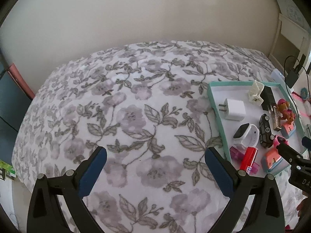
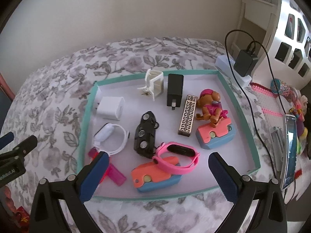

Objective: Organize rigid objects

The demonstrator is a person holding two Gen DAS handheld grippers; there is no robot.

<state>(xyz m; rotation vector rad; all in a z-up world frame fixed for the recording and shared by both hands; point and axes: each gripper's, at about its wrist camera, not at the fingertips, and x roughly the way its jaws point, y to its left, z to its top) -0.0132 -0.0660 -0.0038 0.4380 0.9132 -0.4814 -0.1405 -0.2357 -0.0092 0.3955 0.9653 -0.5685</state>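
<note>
A teal-rimmed white tray (image 2: 85, 120) lies on the floral bedspread. In it are a white charger (image 2: 110, 107), a black charger (image 2: 175, 89), a white clip (image 2: 153, 83), a patterned lighter (image 2: 187, 115), a toy dog (image 2: 210, 105), a black toy car (image 2: 145, 134), a white watch (image 2: 110, 137), a pink band (image 2: 176, 158) and two orange-and-blue cases (image 2: 155, 176). My right gripper (image 2: 158, 155) hovers open above the tray's near side, with nothing gripped. Left of the tray (image 1: 215, 114), my left gripper (image 1: 155, 151) stands open over bare bedspread.
A pink and red piece (image 2: 114, 172) sits at the tray's near left corner. Right of the tray a black adapter (image 2: 245, 61) on a white block trails cables, beside a phone (image 2: 289, 151) and small toys. A wall rises behind the bed.
</note>
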